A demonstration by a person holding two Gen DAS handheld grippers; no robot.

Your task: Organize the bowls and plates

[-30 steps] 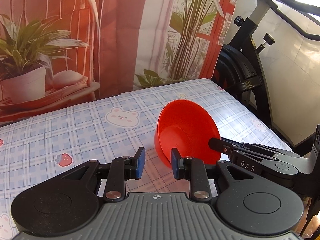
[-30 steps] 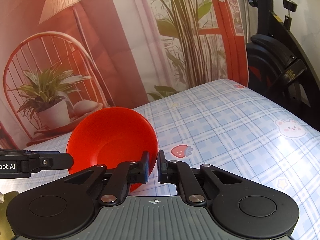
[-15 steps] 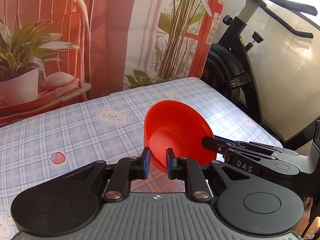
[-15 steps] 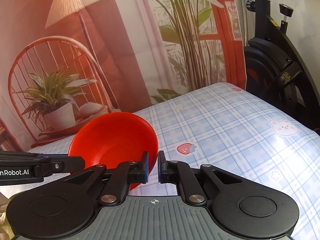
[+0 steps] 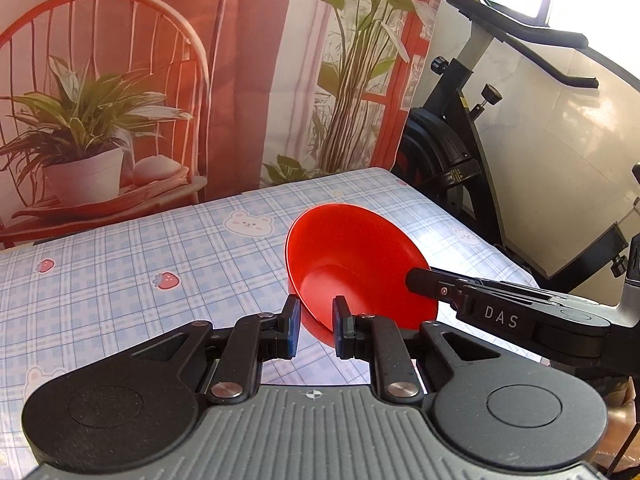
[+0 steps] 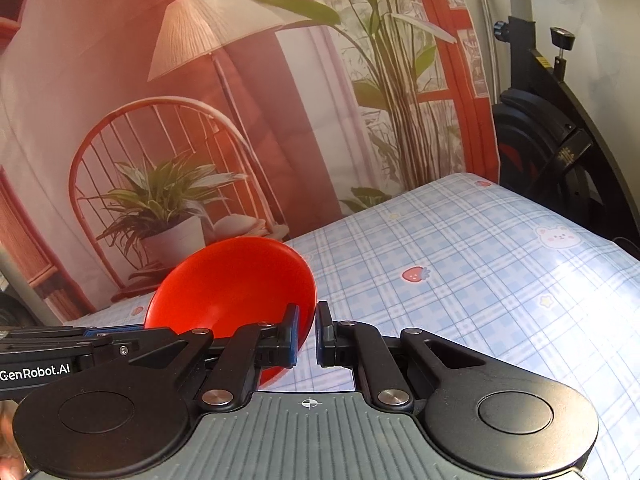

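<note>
"How many bowls [image 5: 352,256] are there?"

"Just one. It is red."

"And grippers?"

"Two. The left gripper [image 5: 316,330] and the right gripper [image 6: 307,336]."

"How many tables [image 5: 120,280]?"

"One, with a blue check cloth."

"Anything else?"

"One exercise bike [image 5: 452,152] by the wall. One big picture curtain [image 5: 200,60] behind the table."

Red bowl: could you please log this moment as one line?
red bowl: tilted over tablecloth | left gripper: jaws just been closing, rim between | right gripper: shut on rim
</note>
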